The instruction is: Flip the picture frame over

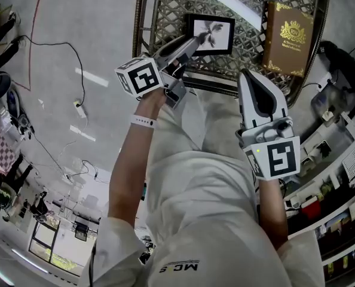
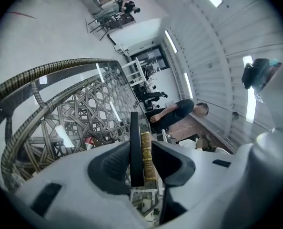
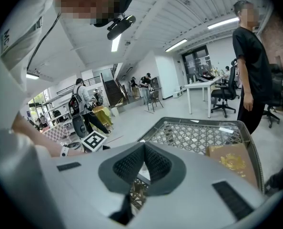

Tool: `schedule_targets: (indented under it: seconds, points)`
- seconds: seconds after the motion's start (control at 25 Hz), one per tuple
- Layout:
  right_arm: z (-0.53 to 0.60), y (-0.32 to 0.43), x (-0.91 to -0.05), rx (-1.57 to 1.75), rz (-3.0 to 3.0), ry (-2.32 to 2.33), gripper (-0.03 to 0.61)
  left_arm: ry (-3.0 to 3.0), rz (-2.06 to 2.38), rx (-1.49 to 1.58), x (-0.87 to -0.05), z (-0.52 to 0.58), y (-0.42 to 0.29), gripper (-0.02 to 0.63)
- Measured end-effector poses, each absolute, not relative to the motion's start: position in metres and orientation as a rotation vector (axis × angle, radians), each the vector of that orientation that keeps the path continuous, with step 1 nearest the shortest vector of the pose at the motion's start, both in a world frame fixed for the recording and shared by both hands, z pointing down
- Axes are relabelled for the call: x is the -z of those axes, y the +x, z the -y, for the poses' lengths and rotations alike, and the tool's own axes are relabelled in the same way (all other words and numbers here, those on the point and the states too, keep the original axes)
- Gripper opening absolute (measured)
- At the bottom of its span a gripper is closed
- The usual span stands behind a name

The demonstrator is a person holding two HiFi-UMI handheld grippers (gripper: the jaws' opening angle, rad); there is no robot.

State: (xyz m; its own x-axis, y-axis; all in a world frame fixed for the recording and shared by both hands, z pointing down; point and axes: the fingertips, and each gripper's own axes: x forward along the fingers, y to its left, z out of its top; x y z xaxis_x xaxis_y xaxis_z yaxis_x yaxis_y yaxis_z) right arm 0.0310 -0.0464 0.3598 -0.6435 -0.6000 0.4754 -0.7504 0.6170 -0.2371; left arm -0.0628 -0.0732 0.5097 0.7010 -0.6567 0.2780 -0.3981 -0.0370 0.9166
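Straddling the near-left edge of the picture frame [image 1: 216, 31] on the wicker table [image 1: 140, 23], the left gripper [image 1: 196, 39] stands partly open — one pad touching, the other clear — with the right gripper [image 1: 253, 76], shut and empty, farther off.

Quick layout, head view: the surface [image 1: 171, 11] is at the top of the shot. The picture frame [image 1: 212, 34] lies on it, left of centre. The book [image 1: 287, 37] lies on it too, to the frame's right w/ a gap between them. The left gripper [image 1: 196, 40] comes in from the near-left to the frame's near-left corner. The frame's edge sits between its jaws, against one pad and clear of the other. The right gripper [image 1: 251, 76] is at the surface's near edge, in front of the book and apart from both. The floor [image 1: 94, 28] lies left of the surface, w/ a cable [image 1: 76, 58] on it.
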Motion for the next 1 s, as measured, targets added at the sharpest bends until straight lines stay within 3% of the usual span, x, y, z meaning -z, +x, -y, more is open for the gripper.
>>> schedule_targets:
  seconds: [0.4,0.76,1.0]
  points:
    - [0.043,0.038,-0.361,-0.604,2.486,1.098,0.017,1.705,1.002,0.009,-0.539,0.066,-0.068,0.196]
    - [0.045,0.048,-0.364,-0.607,2.478,1.118,0.017,1.785,1.139,-0.346,-0.563,0.06,-0.07,0.223]
    - [0.047,0.046,-0.361,-0.604,2.484,1.121,0.017,1.766,1.162,-0.393,-0.566,0.061,-0.077,0.241]
